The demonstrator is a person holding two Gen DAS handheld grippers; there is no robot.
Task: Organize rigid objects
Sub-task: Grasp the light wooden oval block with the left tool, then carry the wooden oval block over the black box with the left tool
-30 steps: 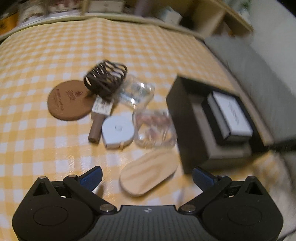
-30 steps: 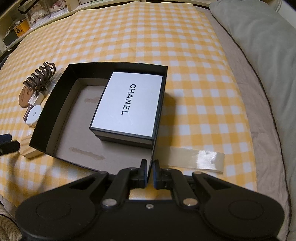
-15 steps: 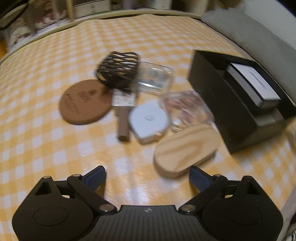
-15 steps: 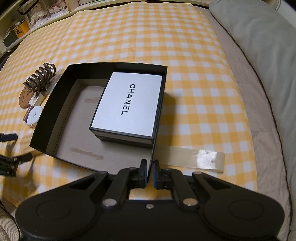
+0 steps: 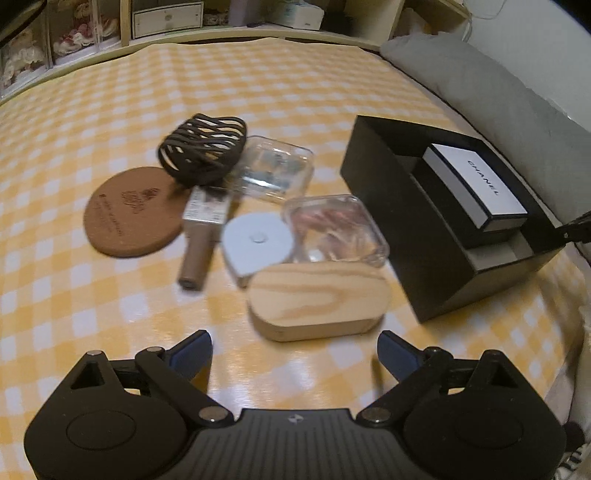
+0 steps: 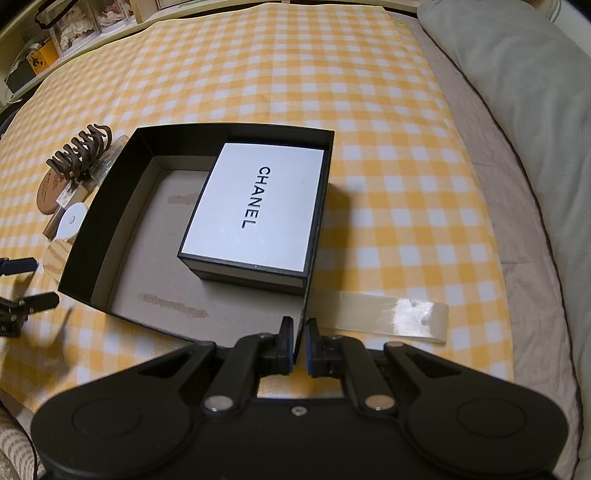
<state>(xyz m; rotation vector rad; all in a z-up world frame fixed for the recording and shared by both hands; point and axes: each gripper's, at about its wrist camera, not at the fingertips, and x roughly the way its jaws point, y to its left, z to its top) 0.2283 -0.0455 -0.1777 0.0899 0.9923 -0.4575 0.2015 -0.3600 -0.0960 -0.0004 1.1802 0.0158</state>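
My left gripper (image 5: 295,350) is open and empty, just short of an oval wooden box (image 5: 317,301) on the checked cloth. Behind it lie a white round case (image 5: 256,242), two clear plastic boxes (image 5: 334,230), a brown tube (image 5: 197,251), a dark hair claw (image 5: 203,147) and a cork coaster (image 5: 129,212). My right gripper (image 6: 300,343) is shut on the near wall of an open black box (image 6: 110,206), which holds a white CHANEL box (image 6: 255,206). The black box also shows in the left wrist view (image 5: 399,206).
A strip of clear tape (image 6: 391,321) lies on the cloth right of the black box. A grey pillow (image 6: 524,92) runs along the right side. Shelves with containers (image 5: 166,22) stand behind the far edge of the cloth.
My left gripper has swung left and come closer to the wooden box, which now lies centred between its open fingers. My right gripper has stayed shut on the black box wall.
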